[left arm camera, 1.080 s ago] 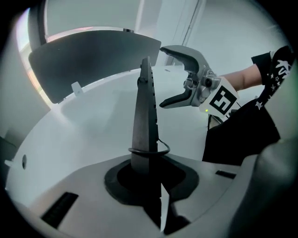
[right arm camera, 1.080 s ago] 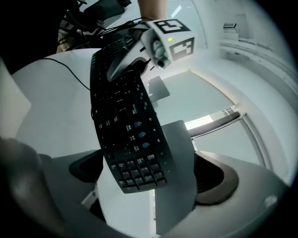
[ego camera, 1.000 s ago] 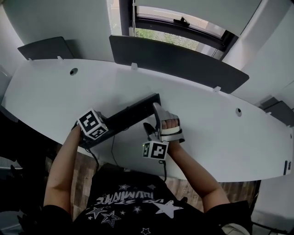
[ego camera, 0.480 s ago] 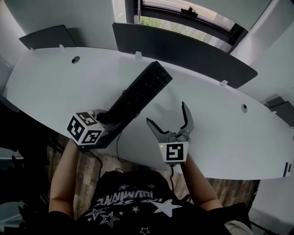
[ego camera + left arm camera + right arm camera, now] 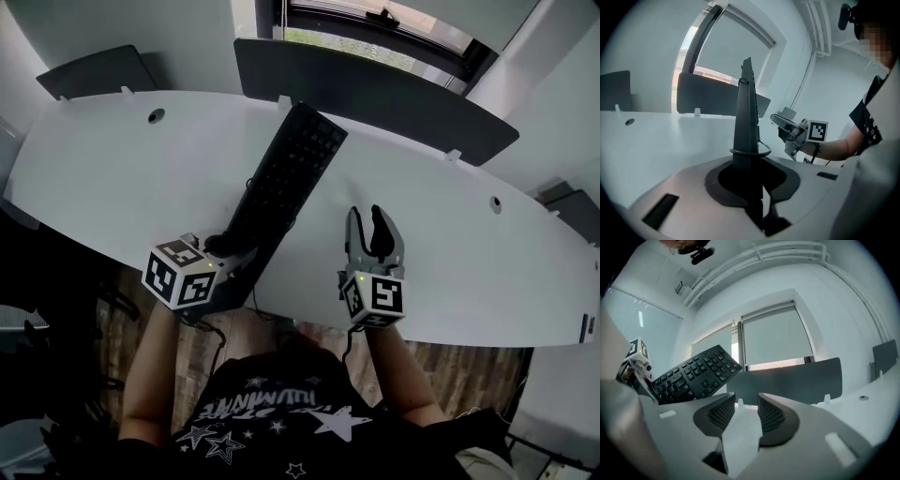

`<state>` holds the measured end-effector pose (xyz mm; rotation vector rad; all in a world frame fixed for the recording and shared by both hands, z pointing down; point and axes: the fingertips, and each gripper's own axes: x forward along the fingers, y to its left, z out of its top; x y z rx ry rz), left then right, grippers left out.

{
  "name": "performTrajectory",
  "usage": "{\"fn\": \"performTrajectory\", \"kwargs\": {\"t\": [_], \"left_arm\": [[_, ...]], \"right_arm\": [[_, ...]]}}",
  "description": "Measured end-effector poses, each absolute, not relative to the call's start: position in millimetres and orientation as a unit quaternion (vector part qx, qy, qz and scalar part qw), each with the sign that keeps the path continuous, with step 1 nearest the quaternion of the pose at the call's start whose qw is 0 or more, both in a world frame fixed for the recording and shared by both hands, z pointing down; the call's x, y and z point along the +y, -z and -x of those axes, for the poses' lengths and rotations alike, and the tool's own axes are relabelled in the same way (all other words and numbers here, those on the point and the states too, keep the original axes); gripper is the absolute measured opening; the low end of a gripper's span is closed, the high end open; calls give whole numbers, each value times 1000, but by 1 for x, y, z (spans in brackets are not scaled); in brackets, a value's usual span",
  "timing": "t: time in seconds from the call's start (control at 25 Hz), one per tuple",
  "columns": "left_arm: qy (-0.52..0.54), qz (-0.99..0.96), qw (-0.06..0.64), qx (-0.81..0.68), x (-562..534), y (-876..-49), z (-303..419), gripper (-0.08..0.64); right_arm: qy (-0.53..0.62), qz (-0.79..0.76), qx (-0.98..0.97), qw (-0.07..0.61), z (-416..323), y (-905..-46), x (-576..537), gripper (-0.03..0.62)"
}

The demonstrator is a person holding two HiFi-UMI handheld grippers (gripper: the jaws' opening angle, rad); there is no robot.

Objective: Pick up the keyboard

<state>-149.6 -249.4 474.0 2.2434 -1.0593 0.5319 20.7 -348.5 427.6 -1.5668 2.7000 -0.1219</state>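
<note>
The left gripper view is showing the black keyboard (image 5: 746, 112) edge-on, clamped in the left gripper (image 5: 230, 247); the head view is showing its keys, slanting from lower left to top centre over the desk (image 5: 112, 169). The right gripper (image 5: 372, 225), empty, has just been closing its jaws to a narrow gap

No wording reads for certain. White lettering among stars on the person's black T-shirt (image 5: 267, 411), nearest, is too blurred to make out. Key legends on the black keyboard (image 5: 693, 376) are too small. Both marker cubes (image 5: 178, 275) show only black-and-white square patterns.
</note>
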Motion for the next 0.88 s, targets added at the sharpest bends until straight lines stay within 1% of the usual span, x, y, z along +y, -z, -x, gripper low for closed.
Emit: {"fn": "performTrajectory", "kwargs": {"t": [0.2, 0.24, 0.48, 0.88], "left_arm": [[-155, -852, 307, -396, -220, -470, 147, 72], [-153, -853, 305, -394, -214, -469, 147, 72], [-165, -868, 278, -377, -171, -469, 137, 72], [-140, -878, 272, -369, -80, -464, 132, 72]], "right_arm": [[47, 530, 846, 18, -34, -412, -314, 18], [50, 533, 844, 15, -35, -412, -307, 3], [66, 544, 837, 9, -41, -411, -255, 3], [74, 554, 829, -21, -45, -418, -152, 3]]}}
